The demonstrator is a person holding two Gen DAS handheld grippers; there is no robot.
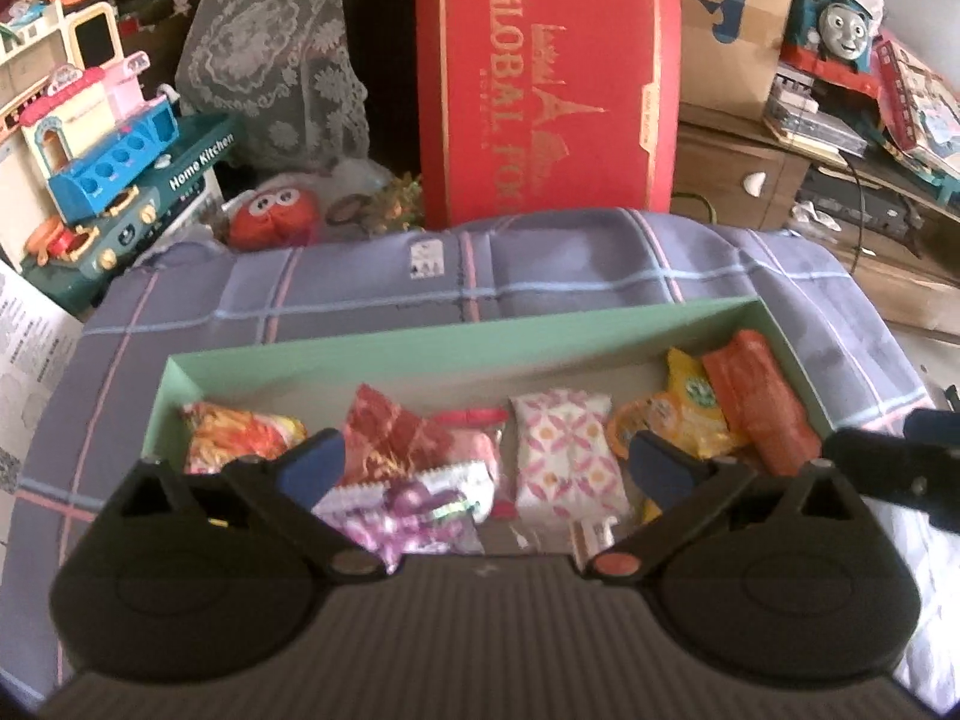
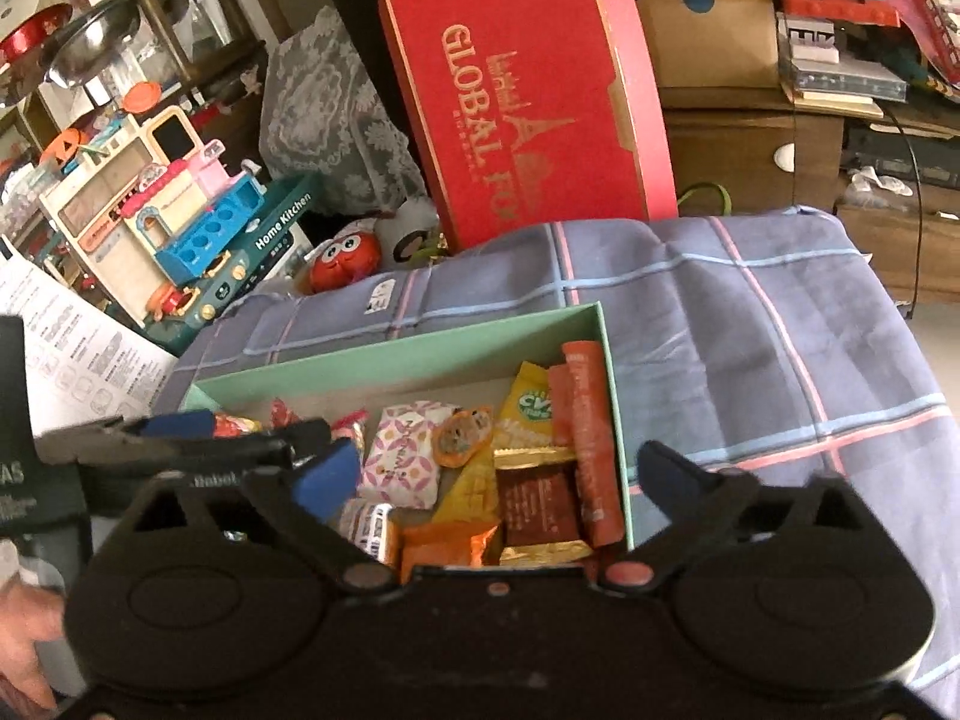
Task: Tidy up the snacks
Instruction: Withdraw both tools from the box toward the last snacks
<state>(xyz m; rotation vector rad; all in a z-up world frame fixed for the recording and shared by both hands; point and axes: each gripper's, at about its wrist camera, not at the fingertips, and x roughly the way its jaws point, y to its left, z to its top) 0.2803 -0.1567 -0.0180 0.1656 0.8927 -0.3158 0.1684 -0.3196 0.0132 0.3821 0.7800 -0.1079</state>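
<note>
2 wide-open grippers over a full snack box

The left gripper (image 1: 486,468) and right gripper (image 2: 495,471) hold nothing, with the snacks (image 1: 564,450) packed inside the green box (image 1: 384,354). A grab here could pinch 2 packets together or push the light box across the cloth (image 2: 750,330).

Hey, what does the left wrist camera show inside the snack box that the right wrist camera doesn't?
Only the left wrist view: the purple-and-white packet at the near edge. Only the right wrist view: the brown packet with gold ends and a person's hand. Both: the green box, the pink-patterned white packet, the long orange packet and the red Global Food carton.
</note>
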